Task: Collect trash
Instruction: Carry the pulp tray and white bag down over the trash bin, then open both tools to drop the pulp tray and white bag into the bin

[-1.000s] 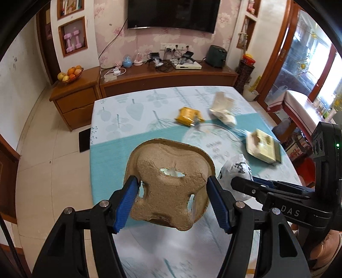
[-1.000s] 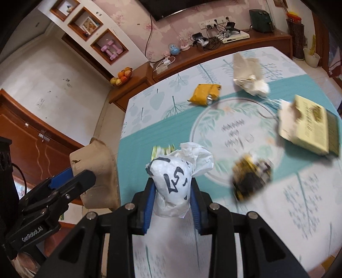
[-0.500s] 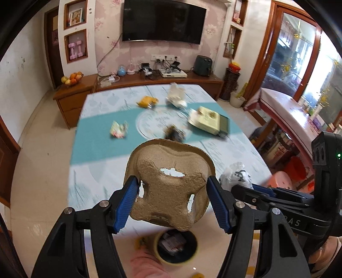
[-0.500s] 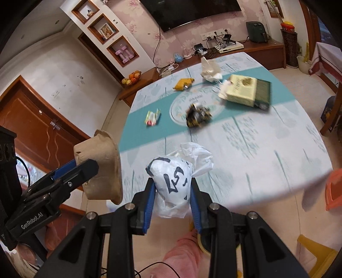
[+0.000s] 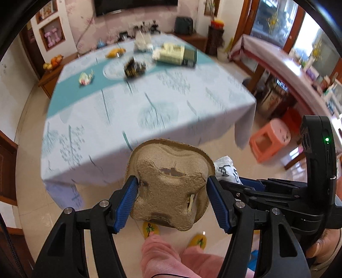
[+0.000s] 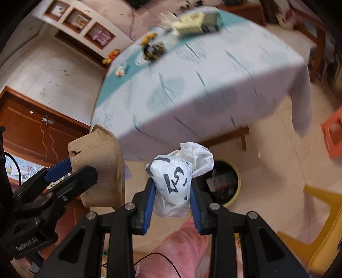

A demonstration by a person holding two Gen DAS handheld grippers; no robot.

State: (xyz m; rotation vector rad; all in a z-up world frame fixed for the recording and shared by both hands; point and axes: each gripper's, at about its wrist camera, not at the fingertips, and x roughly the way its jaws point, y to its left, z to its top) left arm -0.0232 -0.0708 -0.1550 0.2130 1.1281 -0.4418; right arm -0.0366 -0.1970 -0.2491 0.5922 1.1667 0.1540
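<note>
Behind both tools, the table (image 5: 149, 111) with its pale tablecloth stands far back, and several pieces of trash remain there: a small wrapper (image 5: 85, 77), a dark crumpled packet (image 5: 134, 68) and a flat box (image 5: 174, 56). On the left, the left hand-held gripper (image 5: 172, 197) is clamped on a brown pulp cup tray (image 5: 171, 188). On the right, the right hand-held gripper (image 6: 172, 198) squeezes a crumpled white bag (image 6: 177, 177), near the trash bin (image 6: 224, 184) on the floor. I judge two pieces wait to be dropped; the table is not finished.

Home living/dining rm: clothed table (image 5: 149, 111), wall TV (image 5: 136, 6), fruit bowl (image 5: 52, 63).
</note>
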